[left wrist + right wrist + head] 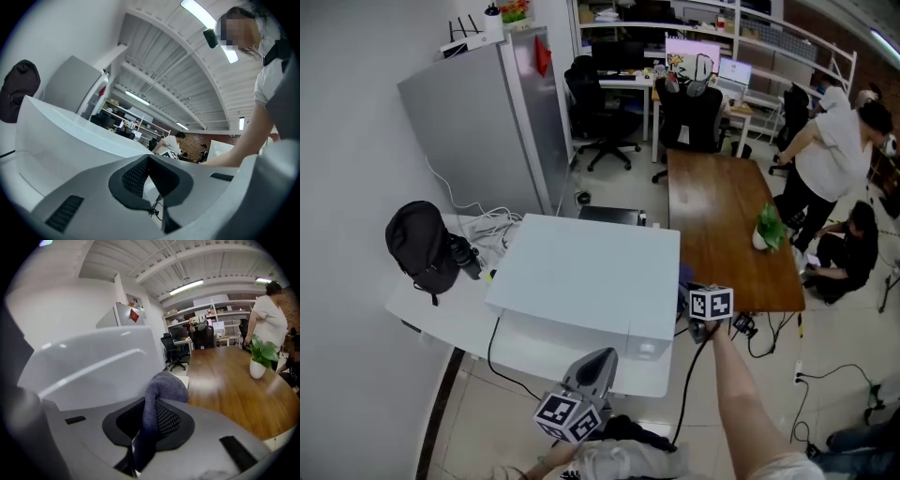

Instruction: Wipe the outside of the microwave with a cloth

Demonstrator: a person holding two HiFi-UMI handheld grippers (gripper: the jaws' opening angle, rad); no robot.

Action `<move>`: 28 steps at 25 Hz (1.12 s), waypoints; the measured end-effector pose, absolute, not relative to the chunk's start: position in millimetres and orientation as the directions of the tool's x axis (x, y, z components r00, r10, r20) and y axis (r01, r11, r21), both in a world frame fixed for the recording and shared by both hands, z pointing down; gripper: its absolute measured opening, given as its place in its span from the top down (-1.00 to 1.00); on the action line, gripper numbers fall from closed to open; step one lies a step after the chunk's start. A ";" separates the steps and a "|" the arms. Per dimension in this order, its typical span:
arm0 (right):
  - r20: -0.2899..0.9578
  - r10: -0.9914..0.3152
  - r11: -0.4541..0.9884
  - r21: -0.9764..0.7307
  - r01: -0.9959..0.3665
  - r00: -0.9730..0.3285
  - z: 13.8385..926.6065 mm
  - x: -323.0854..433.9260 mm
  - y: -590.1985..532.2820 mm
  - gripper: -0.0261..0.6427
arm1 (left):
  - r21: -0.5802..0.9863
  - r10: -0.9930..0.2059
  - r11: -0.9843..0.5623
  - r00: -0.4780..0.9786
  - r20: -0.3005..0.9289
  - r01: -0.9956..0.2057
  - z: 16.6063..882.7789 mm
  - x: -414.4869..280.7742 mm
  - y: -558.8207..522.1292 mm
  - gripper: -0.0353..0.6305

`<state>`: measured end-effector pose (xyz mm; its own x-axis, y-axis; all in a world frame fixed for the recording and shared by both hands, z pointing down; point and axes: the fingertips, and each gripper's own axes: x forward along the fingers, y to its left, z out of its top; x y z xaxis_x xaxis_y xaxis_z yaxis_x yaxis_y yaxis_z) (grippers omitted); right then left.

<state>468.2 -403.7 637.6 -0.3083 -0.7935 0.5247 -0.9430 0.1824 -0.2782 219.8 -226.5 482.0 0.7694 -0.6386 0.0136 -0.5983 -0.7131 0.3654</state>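
The white microwave stands on a white table and I look down on its top. My right gripper is at the microwave's right side, shut on a blue-grey cloth. In the right gripper view the cloth hangs folded out of the right gripper, against or close to the microwave's white wall. My left gripper hovers at the microwave's front edge, shut and holding nothing. The left gripper view has the left gripper pointing along the microwave.
A black bag and a cable bundle lie on the table left of the microwave. A grey fridge stands behind. To the right is a wooden table with a potted plant, and people beyond it.
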 end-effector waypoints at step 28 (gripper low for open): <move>0.468 -0.823 0.198 -0.293 -0.936 -0.321 537.1 418.5 -302.6 0.70 | 0.394 -0.569 -0.750 0.822 0.028 -0.532 492.9 231.6 -254.1 0.93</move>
